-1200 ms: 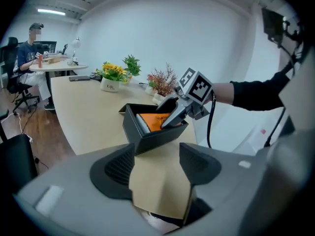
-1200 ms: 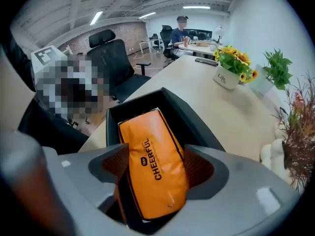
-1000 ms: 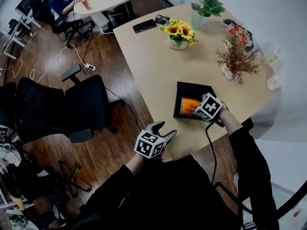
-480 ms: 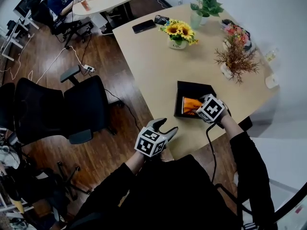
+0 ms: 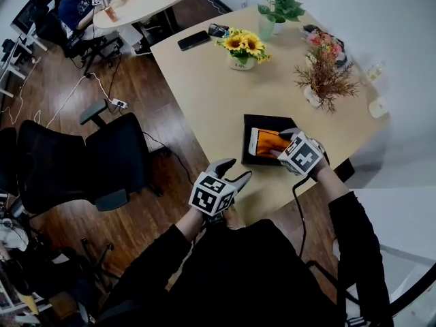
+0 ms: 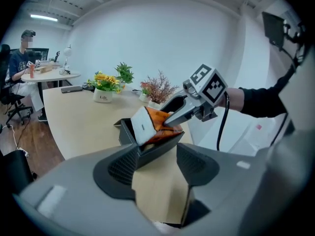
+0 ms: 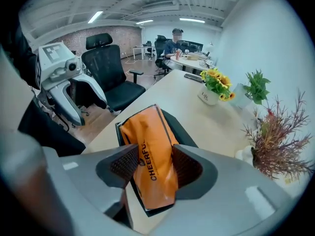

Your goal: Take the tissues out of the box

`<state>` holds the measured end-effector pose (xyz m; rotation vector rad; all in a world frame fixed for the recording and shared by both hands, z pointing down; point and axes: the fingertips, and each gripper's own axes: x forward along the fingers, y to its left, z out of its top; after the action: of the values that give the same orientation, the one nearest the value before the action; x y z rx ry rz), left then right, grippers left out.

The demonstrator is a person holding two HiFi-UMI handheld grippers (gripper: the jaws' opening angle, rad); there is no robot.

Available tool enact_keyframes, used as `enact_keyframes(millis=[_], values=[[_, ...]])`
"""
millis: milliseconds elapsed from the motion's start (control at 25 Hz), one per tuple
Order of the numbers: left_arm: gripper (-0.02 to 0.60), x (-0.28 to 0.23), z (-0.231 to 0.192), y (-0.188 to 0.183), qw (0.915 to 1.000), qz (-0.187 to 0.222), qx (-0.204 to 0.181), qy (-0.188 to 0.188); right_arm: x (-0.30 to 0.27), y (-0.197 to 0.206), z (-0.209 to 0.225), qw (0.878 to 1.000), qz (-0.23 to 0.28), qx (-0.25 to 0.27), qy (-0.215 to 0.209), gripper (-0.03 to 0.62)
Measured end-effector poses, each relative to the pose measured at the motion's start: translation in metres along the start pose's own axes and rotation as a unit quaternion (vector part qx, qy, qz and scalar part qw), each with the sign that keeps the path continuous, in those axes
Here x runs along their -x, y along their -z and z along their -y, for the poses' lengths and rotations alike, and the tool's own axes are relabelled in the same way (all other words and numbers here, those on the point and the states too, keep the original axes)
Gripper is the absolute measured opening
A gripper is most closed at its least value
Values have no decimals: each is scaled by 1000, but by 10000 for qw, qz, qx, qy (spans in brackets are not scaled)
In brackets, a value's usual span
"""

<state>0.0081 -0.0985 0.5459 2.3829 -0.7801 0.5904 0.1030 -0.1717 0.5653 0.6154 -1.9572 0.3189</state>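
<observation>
While just closing, right claw [image 7: 155, 159] tight on orange tissue pack [image 7: 147, 132], partly out of box [image 5: 262, 122].

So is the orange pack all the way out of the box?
No, the orange pack tilts up, but its lower end sits inside the black box.

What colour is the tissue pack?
The tissue pack is orange; it shows best in the right gripper view.
</observation>
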Motion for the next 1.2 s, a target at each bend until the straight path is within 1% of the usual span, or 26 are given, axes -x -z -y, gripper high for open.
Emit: enact_keyframes(millis=[240, 440, 640, 760, 920, 1080, 1200], values=[[235, 4, 0, -5, 10000, 36, 20, 83, 40, -15, -1, 9989, 398, -141, 183, 212], [235, 9, 1, -7, 9998, 143, 85, 139, 73, -23, -10, 9979, 576, 5, 310, 204], [235, 15, 3, 8, 9992, 165, 275, 236, 104, -26, -34, 9967, 706, 132, 367, 197], [235, 19, 7, 18, 9987, 153, 354, 333, 114, -22, -50, 9969, 692, 143, 338, 196], [235, 21, 8, 37, 9980, 107, 470, 419, 118, -8, -71, 9979, 543, 124, 345, 193], [234, 26, 3, 60, 9963, 61, 740, 438, 113, 4, -102, 9991, 357, 107, 225, 192], [233, 32, 1, 73, 9953, 18, 841, 477, 103, 14, -119, 9997, 186, 32, 129, 192]])
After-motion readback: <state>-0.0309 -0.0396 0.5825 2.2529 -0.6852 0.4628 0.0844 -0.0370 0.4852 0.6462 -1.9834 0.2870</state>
